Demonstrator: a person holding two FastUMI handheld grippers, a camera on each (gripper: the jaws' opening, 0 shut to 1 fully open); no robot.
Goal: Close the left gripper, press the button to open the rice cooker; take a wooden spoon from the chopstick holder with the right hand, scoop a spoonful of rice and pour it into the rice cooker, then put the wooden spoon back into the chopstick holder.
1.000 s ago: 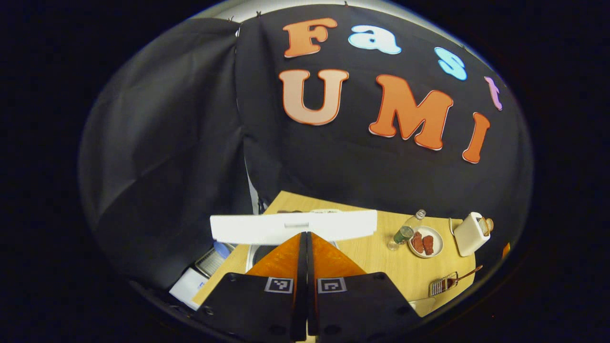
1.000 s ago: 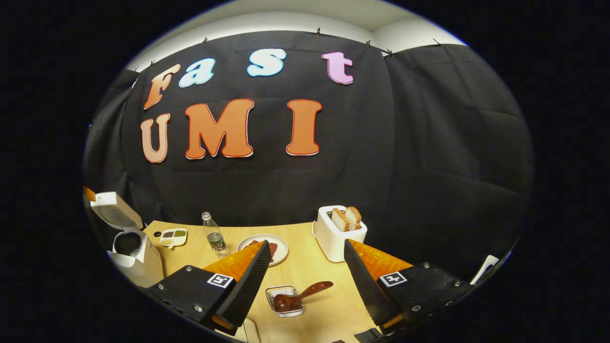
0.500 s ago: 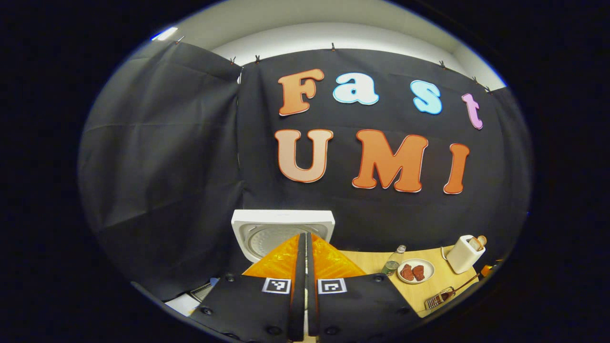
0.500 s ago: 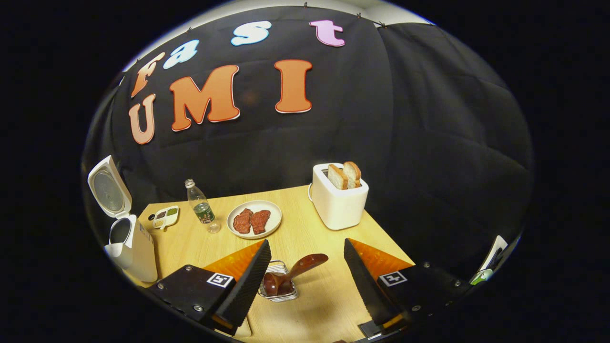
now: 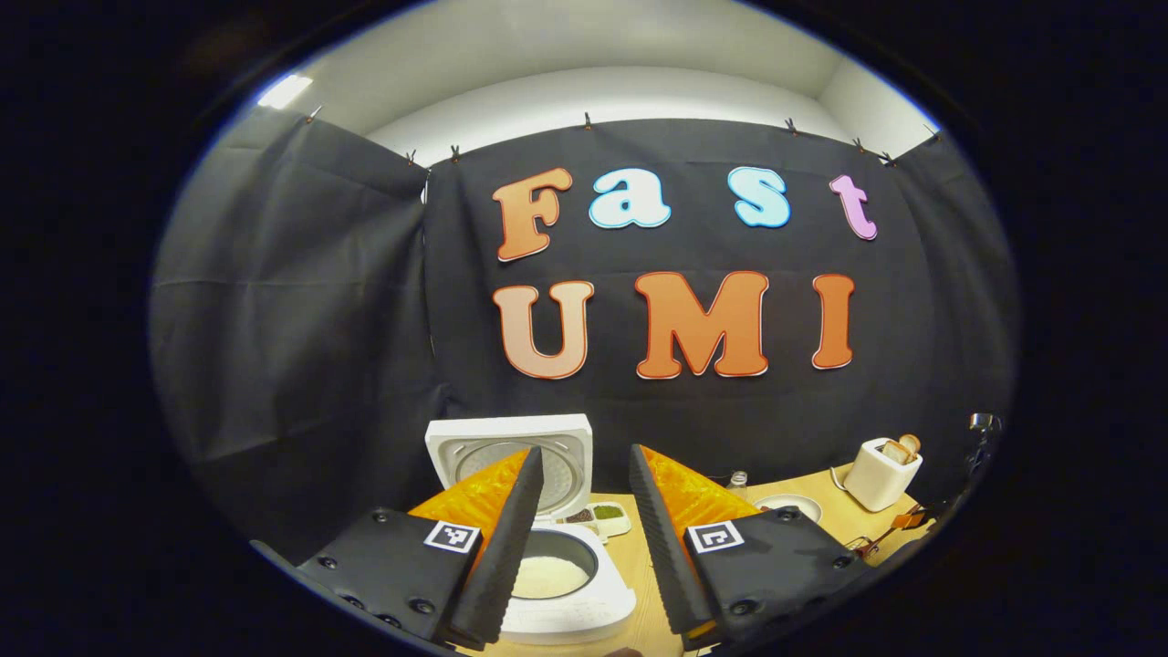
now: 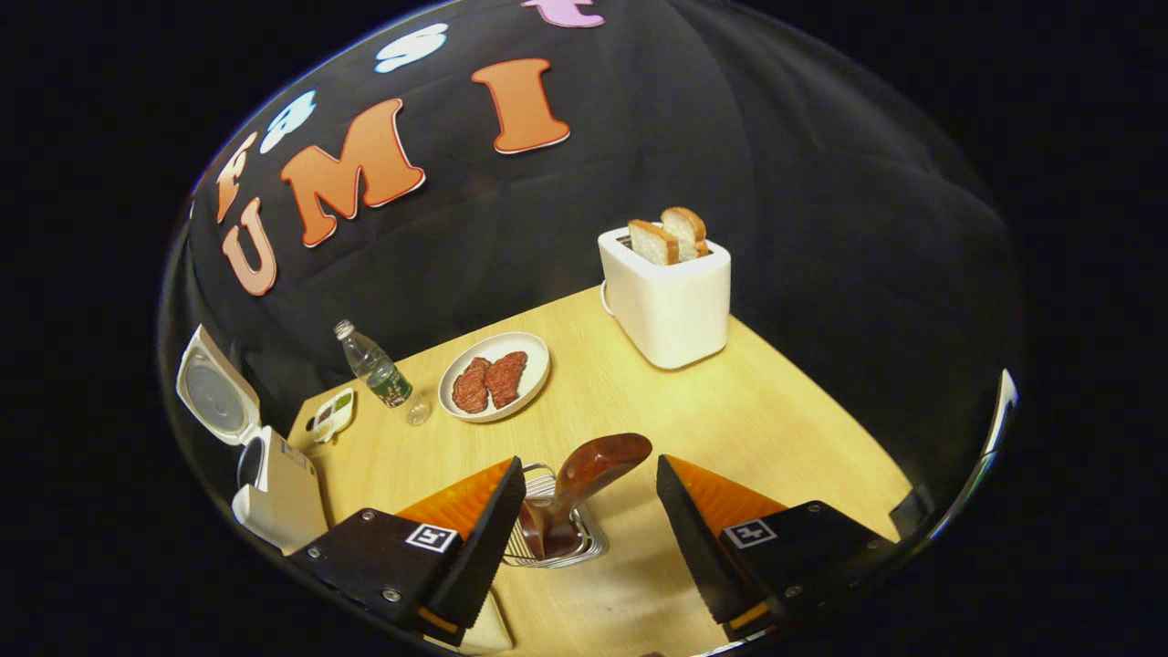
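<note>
In the left gripper view the jaws of the left gripper [image 5: 582, 511] are released, with a clear gap between the two fingers and nothing held. Through this gap, below them, stands the white rice cooker [image 5: 584, 598] on the wooden table [image 5: 817, 488], its lid [image 5: 509, 450] raised upright and white rice [image 5: 547, 575] visible in the inner pot. Just behind the cooker lies a small divided dish [image 5: 604, 517]. Far to the right stands a white toaster [image 5: 881, 474] with bread slices in it.

In the right gripper view the jaws of the right gripper [image 6: 590, 525] are also released and hold nothing. Between the fingers sits the wire chopstick holder [image 6: 584, 538], and the wooden spoon [image 6: 584, 479] stands tilted in it, its handle pointing up and to the right. The fingers are on both sides of the spoon but apart from it. Farther off lie a plate with two pieces of meat [image 6: 494, 376], a plastic bottle [image 6: 376, 371] and the toaster [image 6: 666, 297]. The rice cooker [image 6: 274, 488], lid open, is at the left edge.
</note>
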